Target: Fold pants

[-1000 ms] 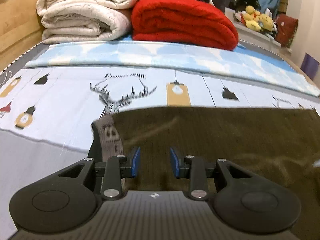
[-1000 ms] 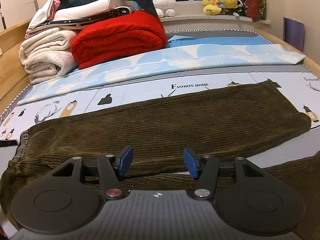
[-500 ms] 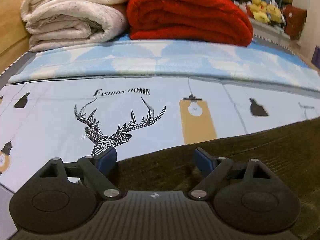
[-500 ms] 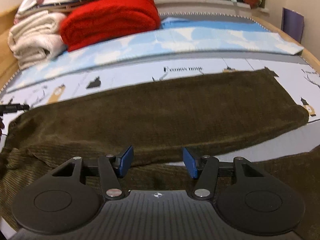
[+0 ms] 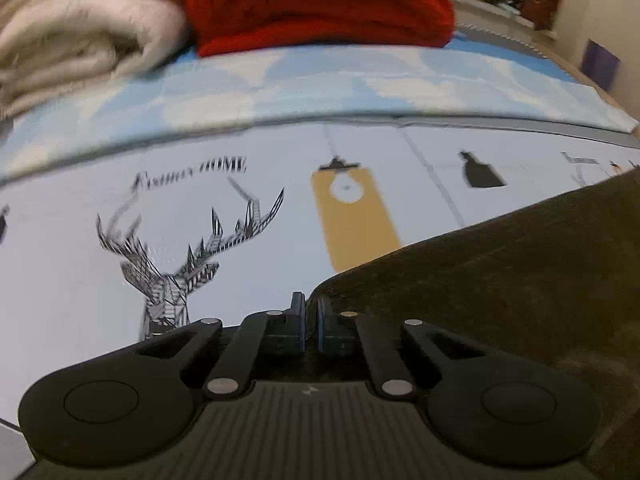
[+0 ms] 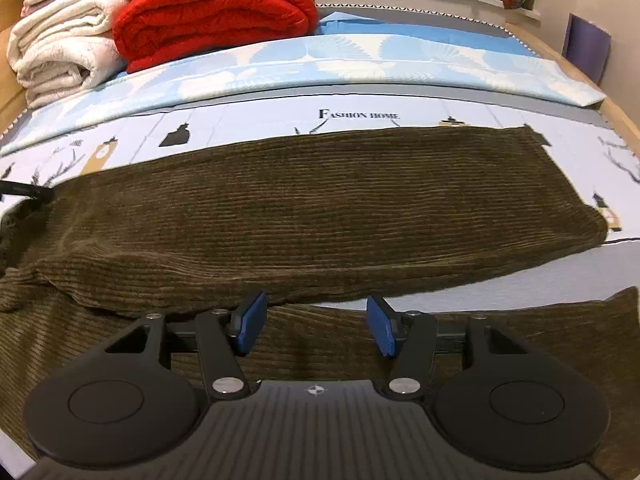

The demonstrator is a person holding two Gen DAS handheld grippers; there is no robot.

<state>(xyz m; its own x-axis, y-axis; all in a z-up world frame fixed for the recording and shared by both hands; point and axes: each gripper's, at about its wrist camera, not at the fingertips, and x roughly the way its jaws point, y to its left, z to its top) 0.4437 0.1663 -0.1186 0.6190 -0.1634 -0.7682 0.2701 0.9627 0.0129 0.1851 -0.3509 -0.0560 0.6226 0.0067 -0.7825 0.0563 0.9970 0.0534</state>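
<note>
While pinching only a pants [image 5: 500,280] corner: risky bite.
Left gripper [image 5: 310,316] just shut at 12 o'clock, right gripper [image 6: 316,324] wide, empty; could slip mid-lift.

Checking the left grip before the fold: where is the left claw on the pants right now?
In the left wrist view the left claw sits closed at the pants' upper left corner, right of the printed deer on the bedsheet.

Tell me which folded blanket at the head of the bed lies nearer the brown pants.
The red blanket; the cream blanket lies left of it, against the wooden bed frame, farther from the pants.
</note>
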